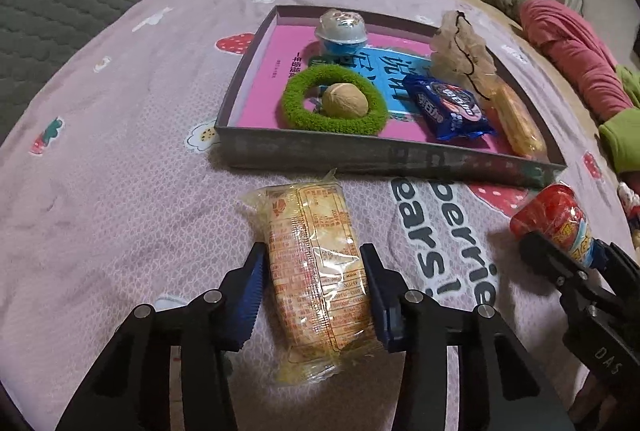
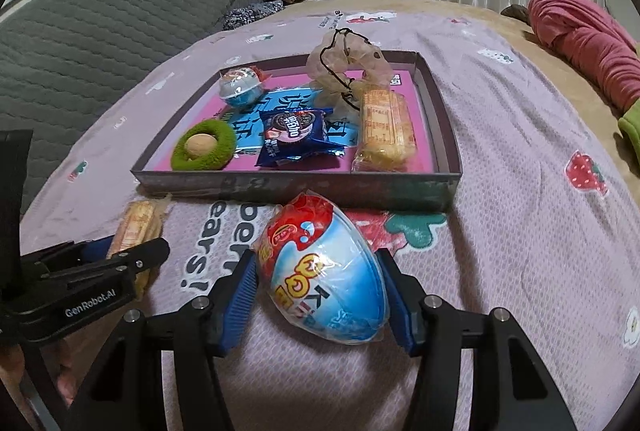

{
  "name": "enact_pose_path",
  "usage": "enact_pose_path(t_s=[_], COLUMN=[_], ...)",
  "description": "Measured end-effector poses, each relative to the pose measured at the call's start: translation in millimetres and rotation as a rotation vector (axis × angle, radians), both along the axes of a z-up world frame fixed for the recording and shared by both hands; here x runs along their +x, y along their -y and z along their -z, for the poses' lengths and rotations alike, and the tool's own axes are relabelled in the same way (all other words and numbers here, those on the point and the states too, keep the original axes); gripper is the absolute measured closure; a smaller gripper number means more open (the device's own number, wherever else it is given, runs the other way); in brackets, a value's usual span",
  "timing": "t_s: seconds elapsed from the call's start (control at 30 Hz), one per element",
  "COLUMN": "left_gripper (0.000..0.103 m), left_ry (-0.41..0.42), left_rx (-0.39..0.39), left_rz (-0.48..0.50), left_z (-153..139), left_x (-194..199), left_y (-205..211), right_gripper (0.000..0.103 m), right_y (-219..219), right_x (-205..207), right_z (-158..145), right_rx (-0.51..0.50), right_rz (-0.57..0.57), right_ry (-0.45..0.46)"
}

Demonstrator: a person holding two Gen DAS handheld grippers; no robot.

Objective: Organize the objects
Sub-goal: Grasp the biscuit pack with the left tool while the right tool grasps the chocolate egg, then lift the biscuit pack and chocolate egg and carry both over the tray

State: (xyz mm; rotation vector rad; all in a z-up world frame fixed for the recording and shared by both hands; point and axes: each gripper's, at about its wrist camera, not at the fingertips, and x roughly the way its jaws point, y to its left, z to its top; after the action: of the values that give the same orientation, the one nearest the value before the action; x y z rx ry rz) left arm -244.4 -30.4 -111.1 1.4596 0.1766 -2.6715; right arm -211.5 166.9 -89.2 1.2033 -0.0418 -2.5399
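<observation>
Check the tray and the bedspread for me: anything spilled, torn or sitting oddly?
Nothing spilled or torn. One quirk: a walnut sits inside the green fuzzy ring in the tray. The cracker pack and egg-shaped snack are still outside it.

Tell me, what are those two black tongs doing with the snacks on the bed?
A person is tidying snacks into the shallow box. The left tongs are clamped on a yellow cracker pack lying on the blanket. The right tongs grip a red-and-blue toy egg. Both items are outside the box.
</observation>
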Motion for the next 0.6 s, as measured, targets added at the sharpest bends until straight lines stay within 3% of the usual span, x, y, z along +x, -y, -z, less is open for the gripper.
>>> enact_pose_path(t_s=[0.6], left_gripper=[0.059], left_ry=[-0.067], left_rx=[-0.028], left_rz=[0.062], left_z=[-37.0], left_x=[57.9], left_y=[-16.4], right_gripper=[0.045], right_y=[-4.7], right_x=[52.7], right_z=[-31.5], right_rx=[-0.044], right_rz=[0.016], right_ry=[-0.041])
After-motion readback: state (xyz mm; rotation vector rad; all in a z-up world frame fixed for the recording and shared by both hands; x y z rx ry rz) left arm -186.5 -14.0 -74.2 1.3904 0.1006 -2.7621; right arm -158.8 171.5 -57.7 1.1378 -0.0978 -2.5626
